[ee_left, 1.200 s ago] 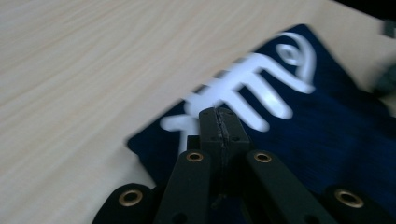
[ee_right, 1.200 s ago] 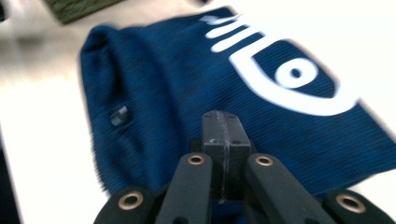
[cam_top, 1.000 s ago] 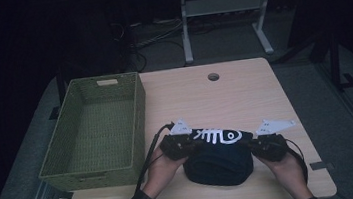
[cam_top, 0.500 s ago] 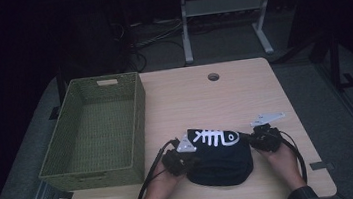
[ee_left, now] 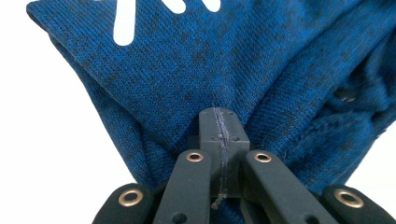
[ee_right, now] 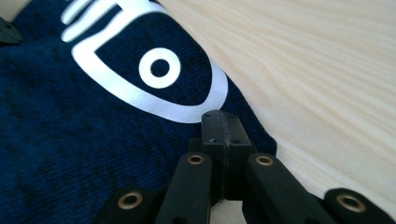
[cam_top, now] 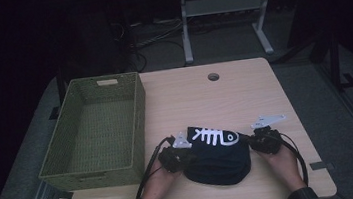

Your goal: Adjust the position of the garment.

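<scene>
A dark blue knit garment (cam_top: 219,157) with a white fish-skeleton print lies bunched on the wooden table (cam_top: 205,101) near its front edge. My left gripper (cam_top: 184,150) is at the garment's left side, shut on a fold of the blue fabric (ee_left: 187,70), which gathers into the closed jaws (ee_left: 219,116). My right gripper (cam_top: 251,144) is at the garment's right edge. Its jaws (ee_right: 221,119) are closed on the cloth's border beside the printed fish head (ee_right: 159,70). A hand holds each gripper low over the table.
A green woven basket (cam_top: 138,114) stands empty on the table's left half, close to my left gripper. A round cable hole (cam_top: 213,76) is at the far middle. Bare wood (ee_right: 327,70) stretches right of the garment. Behind the table are a metal stand and cables on a dark floor.
Both grippers have sunk toward the table and drawn closer together. The printed part of the garment has come down onto the bunched cloth.
</scene>
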A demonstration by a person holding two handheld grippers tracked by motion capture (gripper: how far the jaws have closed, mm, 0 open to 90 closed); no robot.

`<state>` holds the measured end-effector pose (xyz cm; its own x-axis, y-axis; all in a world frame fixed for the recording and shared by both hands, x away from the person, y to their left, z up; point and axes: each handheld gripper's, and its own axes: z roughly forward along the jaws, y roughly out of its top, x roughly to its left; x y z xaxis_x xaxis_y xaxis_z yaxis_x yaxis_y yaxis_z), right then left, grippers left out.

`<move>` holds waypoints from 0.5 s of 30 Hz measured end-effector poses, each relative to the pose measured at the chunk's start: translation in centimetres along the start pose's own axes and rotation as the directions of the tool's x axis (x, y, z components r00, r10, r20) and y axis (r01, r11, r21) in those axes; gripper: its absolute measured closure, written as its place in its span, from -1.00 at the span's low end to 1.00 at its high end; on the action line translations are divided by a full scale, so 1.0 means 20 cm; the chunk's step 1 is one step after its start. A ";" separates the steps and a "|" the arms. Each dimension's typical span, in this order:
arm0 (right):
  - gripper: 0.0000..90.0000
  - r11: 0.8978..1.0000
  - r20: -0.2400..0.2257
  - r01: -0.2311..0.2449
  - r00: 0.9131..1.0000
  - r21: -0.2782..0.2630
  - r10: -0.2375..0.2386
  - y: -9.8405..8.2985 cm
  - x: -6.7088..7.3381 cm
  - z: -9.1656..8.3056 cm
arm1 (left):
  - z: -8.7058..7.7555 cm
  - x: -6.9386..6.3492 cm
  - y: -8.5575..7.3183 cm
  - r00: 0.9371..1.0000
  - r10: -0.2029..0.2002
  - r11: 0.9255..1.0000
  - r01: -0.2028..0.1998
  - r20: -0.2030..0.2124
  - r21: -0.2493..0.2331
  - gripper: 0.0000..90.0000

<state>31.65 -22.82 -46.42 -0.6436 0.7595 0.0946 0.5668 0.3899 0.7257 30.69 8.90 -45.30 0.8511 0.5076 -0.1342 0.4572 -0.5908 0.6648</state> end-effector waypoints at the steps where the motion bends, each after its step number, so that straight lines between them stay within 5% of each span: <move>1: 0.89 1.000 0.000 -0.001 1.000 -0.018 0.001 0.00 0.00 -0.02 | -0.01 0.01 0.00 1.000 -0.017 1.000 0.017 0.012 -0.013 0.93; 8: 0.55 0.998 0.032 0.000 1.000 -0.058 0.002 -0.03 0.00 -0.09 | -0.08 0.02 0.03 0.999 -0.032 0.997 0.033 0.012 -0.067 0.58; 9: 0.33 0.998 0.046 -0.007 0.999 -0.061 0.009 -0.04 0.00 -0.11 | -0.10 0.03 0.04 0.999 -0.036 0.996 0.037 0.009 -0.083 0.54; 15: -0.18 0.998 0.102 -0.022 0.994 -0.060 0.028 -0.10 -0.01 -0.17 | -0.12 0.06 0.06 0.998 -0.063 0.994 0.060 -0.031 -0.096 0.16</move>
<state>28.92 -25.52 -45.59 -0.5716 0.8194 0.0445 0.5489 0.3415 0.7629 31.64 10.23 -42.84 0.8122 0.5629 -0.1534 0.4806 -0.4963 0.7230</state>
